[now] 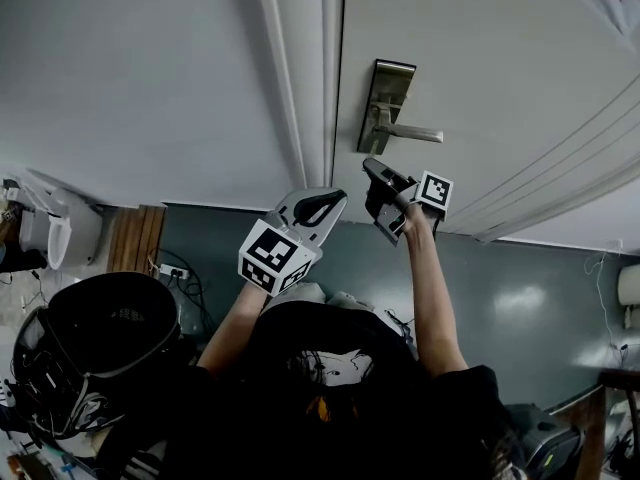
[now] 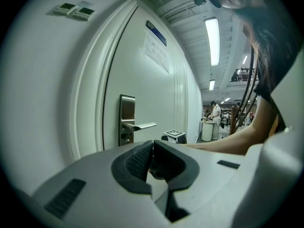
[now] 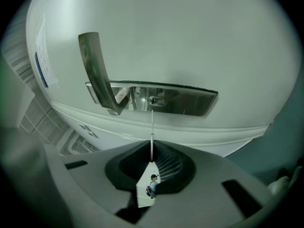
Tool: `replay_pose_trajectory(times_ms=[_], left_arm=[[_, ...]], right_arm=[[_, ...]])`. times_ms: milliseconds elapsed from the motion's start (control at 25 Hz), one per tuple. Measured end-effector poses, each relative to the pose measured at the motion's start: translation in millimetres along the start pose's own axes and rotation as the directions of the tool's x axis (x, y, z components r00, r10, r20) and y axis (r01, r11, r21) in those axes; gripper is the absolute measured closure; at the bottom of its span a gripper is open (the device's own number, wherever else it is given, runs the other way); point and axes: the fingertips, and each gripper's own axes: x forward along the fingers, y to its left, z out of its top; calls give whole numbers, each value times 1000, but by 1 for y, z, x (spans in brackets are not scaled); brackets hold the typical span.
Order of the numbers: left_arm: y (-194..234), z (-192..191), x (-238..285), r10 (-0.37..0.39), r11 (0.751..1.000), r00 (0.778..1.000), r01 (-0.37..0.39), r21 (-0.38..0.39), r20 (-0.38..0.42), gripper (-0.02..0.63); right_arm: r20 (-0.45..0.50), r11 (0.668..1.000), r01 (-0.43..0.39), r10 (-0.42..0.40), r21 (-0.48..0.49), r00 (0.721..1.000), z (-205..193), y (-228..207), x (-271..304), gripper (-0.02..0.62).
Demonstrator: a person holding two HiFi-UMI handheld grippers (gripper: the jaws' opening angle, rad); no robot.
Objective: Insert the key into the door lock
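Just thin silver key (image 3: 152,144), edge-on.

Right gripper (image 1: 373,169) hovers close beside the door lock (image 1: 386,106).

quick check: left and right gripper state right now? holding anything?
Left gripper: closed, nothing visible between the jaws.
Right gripper: closed on the key, blade pointing at the keyhole.

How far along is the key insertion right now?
Done: the right hand-held gripper is shut on the key, its blade lined up with the keyhole. In hand: the tip is right at the keyhole; entry is unclear. Left: pushing the key fully in. The left hand-held gripper is shut.
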Motion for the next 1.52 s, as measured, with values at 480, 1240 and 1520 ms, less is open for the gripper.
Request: replay_pose_trajectory(times_ms=[480,1240,1520], left_arm=[[2,-1,3,61,998,998,-61,1,-1,594],[0,-3,11,100,995,995,-100,-14,-11,594],[0,-3,9,111,994,994,-111,-12,-14,594]], right_arm=[[-15,996,-59,60,67,998,17,2,10,575],[100,972,-121,102,201,990,39,-1,-1,574],[190,961,-109,61,254,980,45,-3,0,574]])
